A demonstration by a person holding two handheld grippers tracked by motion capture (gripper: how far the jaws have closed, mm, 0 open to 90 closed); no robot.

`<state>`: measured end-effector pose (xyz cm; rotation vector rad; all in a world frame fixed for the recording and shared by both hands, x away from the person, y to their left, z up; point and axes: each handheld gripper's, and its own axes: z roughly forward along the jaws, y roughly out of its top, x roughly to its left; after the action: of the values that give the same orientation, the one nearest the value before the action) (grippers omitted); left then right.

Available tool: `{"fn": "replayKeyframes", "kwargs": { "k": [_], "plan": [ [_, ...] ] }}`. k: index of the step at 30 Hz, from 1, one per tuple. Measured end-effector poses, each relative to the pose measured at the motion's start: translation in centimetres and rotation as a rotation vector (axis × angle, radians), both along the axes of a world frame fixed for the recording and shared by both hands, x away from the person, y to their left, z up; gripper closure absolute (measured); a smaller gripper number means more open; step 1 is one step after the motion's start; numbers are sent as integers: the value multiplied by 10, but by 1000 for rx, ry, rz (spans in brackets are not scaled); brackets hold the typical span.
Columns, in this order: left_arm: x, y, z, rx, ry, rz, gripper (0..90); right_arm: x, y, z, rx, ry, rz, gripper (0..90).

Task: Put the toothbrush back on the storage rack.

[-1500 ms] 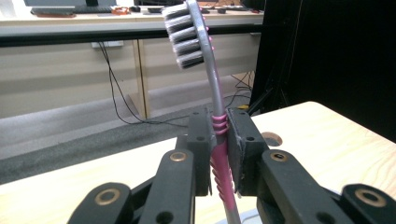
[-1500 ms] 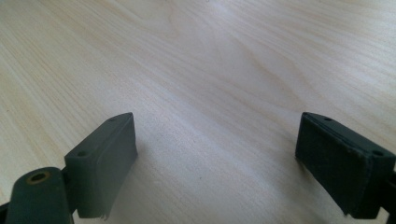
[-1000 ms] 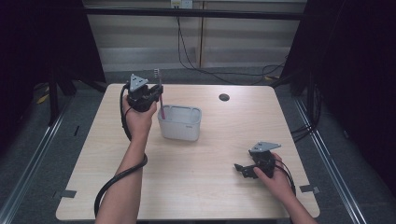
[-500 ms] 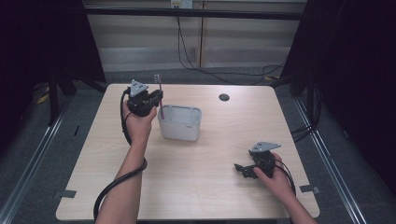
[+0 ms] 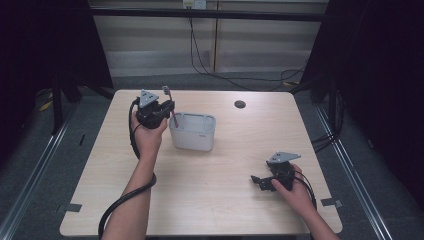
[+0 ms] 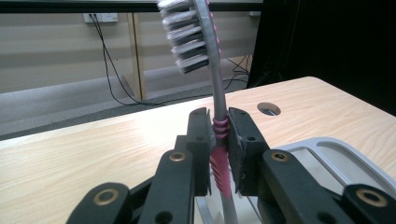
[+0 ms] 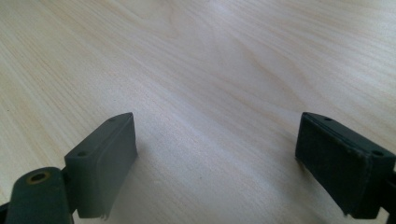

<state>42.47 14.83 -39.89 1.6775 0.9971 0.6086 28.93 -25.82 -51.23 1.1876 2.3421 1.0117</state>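
toothbrush [image 6: 219,126] pinched upright in left gripper [image 6: 218,135], bristles up, handle end just over near-left corner of white tub [image 5: 192,131]; looks like drop-in not finished yet, release left to do; left hand [image 5: 148,136] raised beside tub, forearm stretched out; right gripper [image 5: 261,181] low near table [image 5: 210,200] edge, jaws spread wide, nothing between them

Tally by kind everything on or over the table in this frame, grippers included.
Pink-and-grey toothbrush, clamped upright in the left gripper: 1
White plastic rectangular container: 1
Black two-jaw grippers, counting the open right gripper low over the table: 2
Total: 4
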Motion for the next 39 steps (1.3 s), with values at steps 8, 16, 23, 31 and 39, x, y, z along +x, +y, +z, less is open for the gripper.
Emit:
{"fn": "replayKeyframes", "kwargs": {
  "k": [8, 16, 23, 31, 39],
  "plan": [
    [-3, 1, -3, -3, 4, 1, 797, 0, 0, 0, 0, 0, 0, 120],
    [-5, 2, -7, 11, 8, -6, 797, 0, 0, 0, 0, 0, 0, 119],
    [-7, 3, -11, 1, 15, -3, 793, 0, 0, 0, 0, 0, 0, 119],
    [-9, 3, -12, 1, 23, -15, 807, 0, 0, 0, 0, 0, 0, 120],
    [-11, 4, -12, 7, 44, -21, 795, 0, 0, 0, 0, 0, 0, 119]
  ]
}}
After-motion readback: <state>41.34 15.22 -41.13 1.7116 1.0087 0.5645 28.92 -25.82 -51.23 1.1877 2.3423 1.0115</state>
